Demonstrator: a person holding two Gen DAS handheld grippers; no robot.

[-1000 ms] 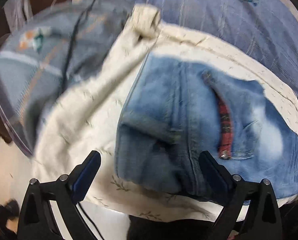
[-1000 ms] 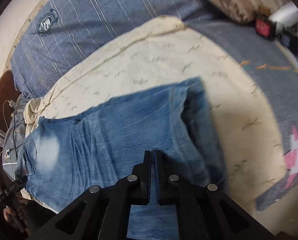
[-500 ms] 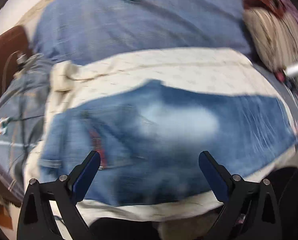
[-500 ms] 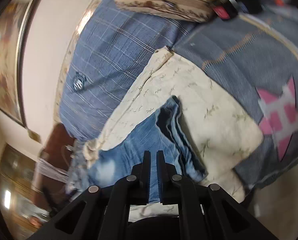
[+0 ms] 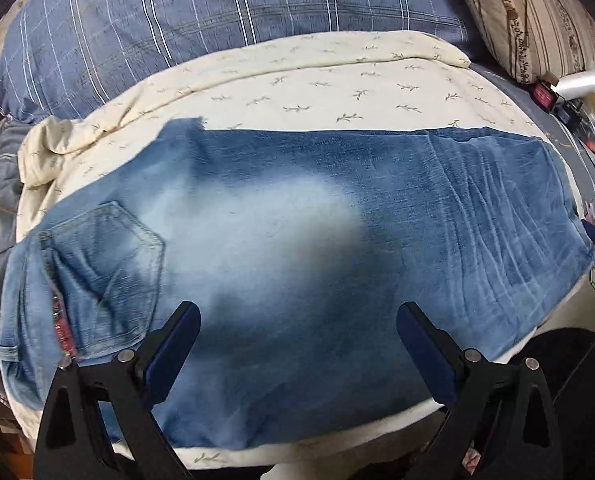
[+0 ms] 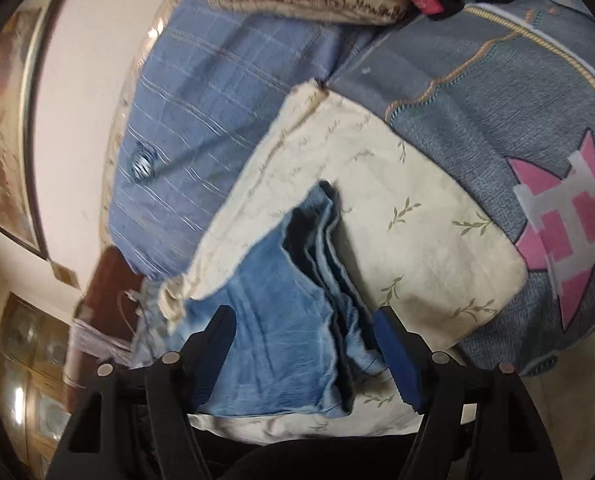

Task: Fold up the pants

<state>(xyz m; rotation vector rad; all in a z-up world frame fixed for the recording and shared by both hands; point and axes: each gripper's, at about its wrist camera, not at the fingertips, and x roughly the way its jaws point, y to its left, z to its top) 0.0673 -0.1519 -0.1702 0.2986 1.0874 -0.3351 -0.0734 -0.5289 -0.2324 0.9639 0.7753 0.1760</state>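
Faded blue jeans (image 5: pixel 297 240) lie flat and folded lengthwise on a cream leaf-print cloth (image 5: pixel 337 84) on the bed, back pocket (image 5: pixel 109 264) at the left, leg ends at the right. My left gripper (image 5: pixel 297 344) is open and empty, held above the near edge of the jeans. In the right wrist view the stacked leg ends of the jeans (image 6: pixel 309 280) lie between the fingers of my right gripper (image 6: pixel 303 344), which is open and holds nothing.
A blue plaid pillow (image 5: pixel 217 12) lies behind the cloth and a striped beige pillow (image 5: pixel 537 20) at the back right. A grey quilt with a pink star (image 6: pixel 557 216) covers the bed to the right. Small items (image 5: pixel 569 96) sit at the far right.
My right gripper has opened; it was shut on the jeans' leg ends earlier. My left gripper swung from the waistband to face the whole pair, staying open. The jeans now lie flat.
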